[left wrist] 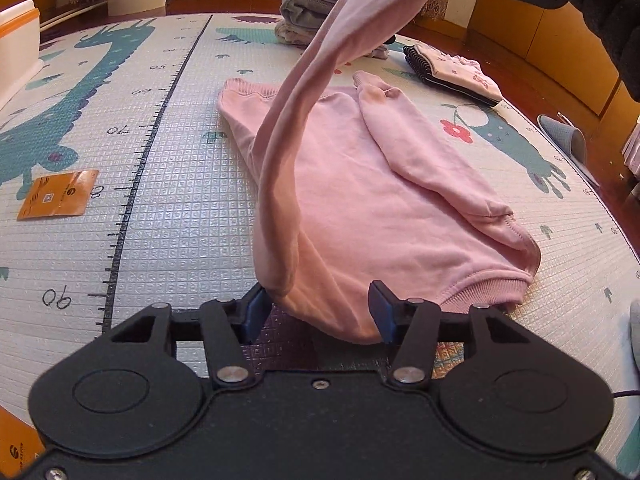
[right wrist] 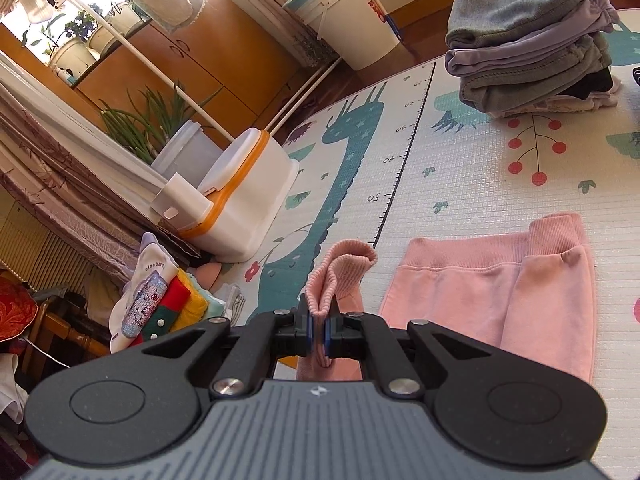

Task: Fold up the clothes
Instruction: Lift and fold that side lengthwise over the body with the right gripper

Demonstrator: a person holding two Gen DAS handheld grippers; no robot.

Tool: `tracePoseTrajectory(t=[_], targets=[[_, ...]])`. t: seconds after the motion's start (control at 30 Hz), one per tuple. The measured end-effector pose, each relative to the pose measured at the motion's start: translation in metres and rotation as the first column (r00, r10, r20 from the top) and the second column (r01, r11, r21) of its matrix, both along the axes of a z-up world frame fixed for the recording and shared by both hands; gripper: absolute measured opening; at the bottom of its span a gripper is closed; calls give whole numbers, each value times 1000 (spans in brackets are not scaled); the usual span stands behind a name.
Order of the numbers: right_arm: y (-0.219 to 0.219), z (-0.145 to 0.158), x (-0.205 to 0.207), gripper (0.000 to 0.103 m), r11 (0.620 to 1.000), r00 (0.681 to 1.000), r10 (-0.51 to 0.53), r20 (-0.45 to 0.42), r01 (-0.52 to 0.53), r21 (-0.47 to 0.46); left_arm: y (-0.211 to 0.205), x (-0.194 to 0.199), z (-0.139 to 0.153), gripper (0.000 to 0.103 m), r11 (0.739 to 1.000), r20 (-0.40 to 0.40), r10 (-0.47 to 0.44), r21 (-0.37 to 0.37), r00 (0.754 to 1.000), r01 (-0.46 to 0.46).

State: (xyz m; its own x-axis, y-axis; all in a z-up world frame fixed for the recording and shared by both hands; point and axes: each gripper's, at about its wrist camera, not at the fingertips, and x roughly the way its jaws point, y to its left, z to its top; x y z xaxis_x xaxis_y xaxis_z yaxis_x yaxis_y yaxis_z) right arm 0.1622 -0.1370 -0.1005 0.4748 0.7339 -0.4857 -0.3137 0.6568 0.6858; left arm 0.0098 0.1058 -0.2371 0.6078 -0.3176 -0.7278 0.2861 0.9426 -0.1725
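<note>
A pink sweatshirt (left wrist: 360,200) lies flat on the play mat (left wrist: 180,160), its right sleeve folded across the body. The other sleeve (left wrist: 304,92) is lifted and rises in an arc to the top of the left wrist view. My right gripper (right wrist: 318,332) is shut on that sleeve's ribbed cuff (right wrist: 344,268), held above the mat. The sweatshirt's hem and folded sleeve (right wrist: 500,292) lie below it. My left gripper (left wrist: 318,312) is open low over the mat, with the near shoulder bulge of the sweatshirt between its blue fingertips (left wrist: 380,308), unclamped.
A stack of folded grey and lilac clothes (right wrist: 532,48) sits at the mat's far end, with a folded striped garment (left wrist: 452,72) nearby. An orange packet (left wrist: 58,194) lies on the mat. A white box with an orange band (right wrist: 244,196), loose clothes (right wrist: 160,304) and a slipper (left wrist: 564,140) border the mat.
</note>
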Motion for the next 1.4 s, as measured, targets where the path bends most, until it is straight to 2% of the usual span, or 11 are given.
tracePoseTrajectory(t=[0.03, 0.13, 0.4, 0.47, 0.57, 0.63, 0.67, 0.8, 0.93, 1.13, 1.4], targets=[[-3, 0, -1, 8, 1000, 1000, -3, 0, 3, -1, -1, 1, 0, 32, 1000, -5, 9, 5, 1000, -9], [-13, -2, -4, 8, 1000, 1000, -12, -2, 12, 0, -7, 2, 0, 16, 999, 6, -4, 53, 1000, 4], [-46, -1, -4, 8, 997, 997, -72, 9, 72, 22, -29, -8, -4, 14, 984, 28, -64, 166, 998, 58], [-52, -1, -4, 8, 996, 997, -81, 14, 81, 28, -36, -13, -1, 9, 972, 71, -97, 221, 993, 79], [-61, -1, -6, 8, 995, 996, -90, 19, 89, 37, -58, -31, -1, 6, 907, 168, -207, 402, 964, 125], [-68, -3, -7, 8, 994, 995, -97, 18, 96, 45, -74, -48, -6, 5, 828, 223, -320, 538, 921, 157], [-71, -4, -8, 8, 994, 995, -101, 16, 100, 49, -80, -55, -8, 5, 795, 234, -361, 584, 903, 166], [-94, -19, -13, 8, 989, 991, -134, -8, 134, 58, -89, -70, -18, 5, 707, 228, -456, 680, 860, 194], [-119, -49, -23, 8, 983, 981, -177, -72, 181, 41, -89, -70, -23, 5, 660, 214, -490, 725, 845, 200], [-150, -92, -45, 8, 969, 955, -247, -163, 249, -12, -90, -74, -32, 5, 616, 176, -523, 754, 834, 227], [-165, -114, -67, 8, 955, 932, -294, -214, 294, -36, -95, -77, -41, 4, 559, 149, -572, 791, 807, 249]])
